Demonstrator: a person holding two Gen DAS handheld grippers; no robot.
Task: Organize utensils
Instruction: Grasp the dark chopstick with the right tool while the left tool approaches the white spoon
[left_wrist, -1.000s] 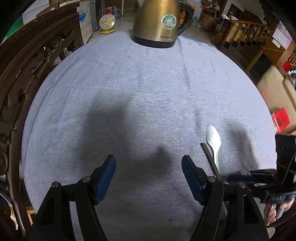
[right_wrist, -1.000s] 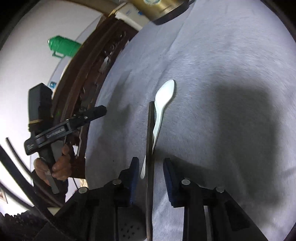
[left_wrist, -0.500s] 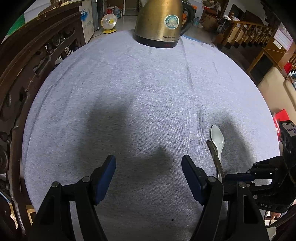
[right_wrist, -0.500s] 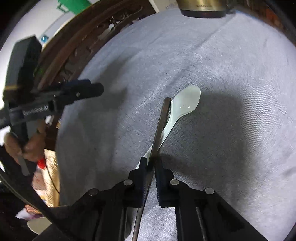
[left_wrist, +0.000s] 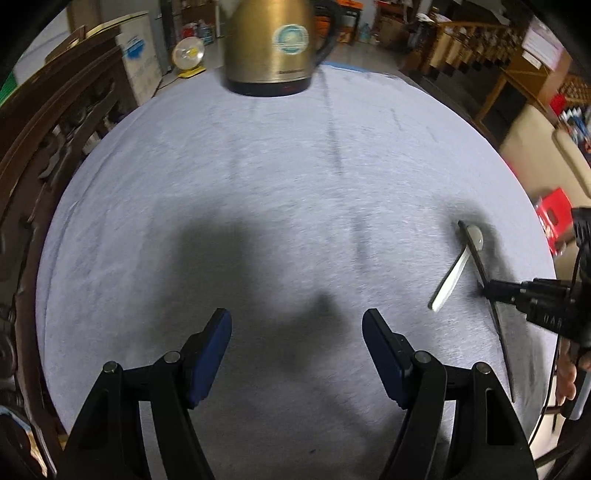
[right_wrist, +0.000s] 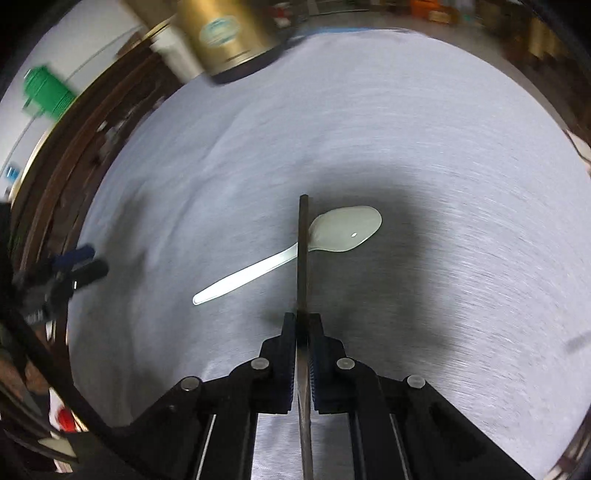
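One chopstick (right_wrist: 303, 258) near table edge (left_wrist: 532, 206)

Take the kettle (left_wrist: 271, 44) as your landmark: it alone stands on the grey cloth (left_wrist: 258, 184), at the far edge. Nearer you than the kettle, cloth lies bare. Left of it, dark carved woodwork (left_wrist: 44, 140) hems the table's edge.

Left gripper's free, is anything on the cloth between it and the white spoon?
Nothing visible. The open left gripper faces bare grey cloth across to the white spoon. The right gripper holds the dark chopstick across the spoon's neck; whether they touch is unclear.
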